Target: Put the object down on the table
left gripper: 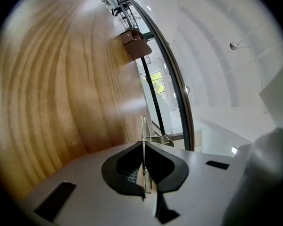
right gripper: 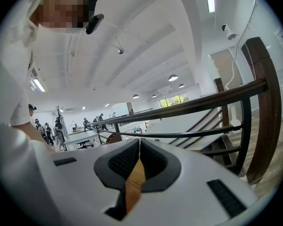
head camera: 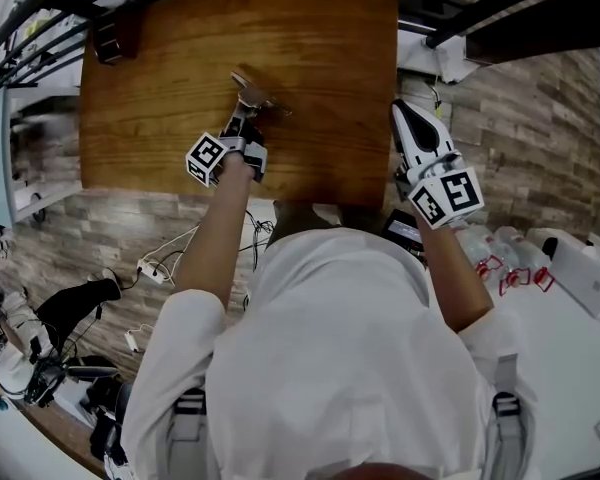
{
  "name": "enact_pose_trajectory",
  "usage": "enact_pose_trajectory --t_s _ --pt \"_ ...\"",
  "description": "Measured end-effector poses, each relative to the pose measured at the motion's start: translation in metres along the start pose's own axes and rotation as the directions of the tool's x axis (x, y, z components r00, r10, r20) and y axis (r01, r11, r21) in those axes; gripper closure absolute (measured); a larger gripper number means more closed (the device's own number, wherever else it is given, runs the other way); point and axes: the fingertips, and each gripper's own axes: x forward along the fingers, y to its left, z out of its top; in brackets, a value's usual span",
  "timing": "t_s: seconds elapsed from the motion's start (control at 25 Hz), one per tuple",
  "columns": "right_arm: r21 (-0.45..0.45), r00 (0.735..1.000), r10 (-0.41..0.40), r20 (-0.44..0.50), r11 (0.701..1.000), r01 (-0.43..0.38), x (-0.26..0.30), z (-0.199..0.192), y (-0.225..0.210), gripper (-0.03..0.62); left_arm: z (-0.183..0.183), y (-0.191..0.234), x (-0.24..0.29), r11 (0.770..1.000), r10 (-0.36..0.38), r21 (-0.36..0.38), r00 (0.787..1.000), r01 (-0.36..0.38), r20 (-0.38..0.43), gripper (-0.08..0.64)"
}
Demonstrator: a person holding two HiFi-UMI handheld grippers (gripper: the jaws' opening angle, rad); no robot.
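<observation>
Near the middle of the head view, over the brown wooden table point(head camera: 160, 58), my left gripper point(head camera: 242, 118) reaches up the frame from my white-sleeved arm, its marker cube point(head camera: 207, 158) at the lower left of the tool. Its jaws are clamped on the object point(head camera: 252, 93), a thin, pale, flat piece that sticks out past the fingertips toward the top of the frame. From the left gripper view I see this piece edge-on as a clear, narrow sliver pinched between the two dark pads, with the wood grain filling the left half of that frame. The object is low over the tabletop, about at its centre, but I cannot tell whether it touches the wood. A small dark brown block point(head camera: 108, 40) sits at the table's upper left corner, well apart from the object. My right gripper point(head camera: 401, 111) is at the right edge of the table in the head view, its own marker cube point(head camera: 448, 194) nearer my body. Its jaws are together with nothing between them; the right gripper view shows the pads meeting at the tips, with a dark railing point(right gripper: 198, 105) crossing the frame beyond them. Cables point(head camera: 155, 268) lie on the plank floor at the lower left.
</observation>
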Motion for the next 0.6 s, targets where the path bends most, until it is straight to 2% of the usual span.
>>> enact_pose_trajectory --t_s 0.24,0.6 --pt "0.001 1.0 0.001 -0.006 1.0 -0.001 -0.003 -0.002 -0.002 0.566 -0.003 0.006 0.0 0.999 0.033 0.041 0.999 -0.033 -0.006 0.545" --pt "0.002 1.0 0.008 -0.002 1.0 -0.008 0.007 -0.002 0.005 0.566 -0.002 0.017 0.0 0.998 0.061 0.004 0.998 -0.061 -0.005 0.545"
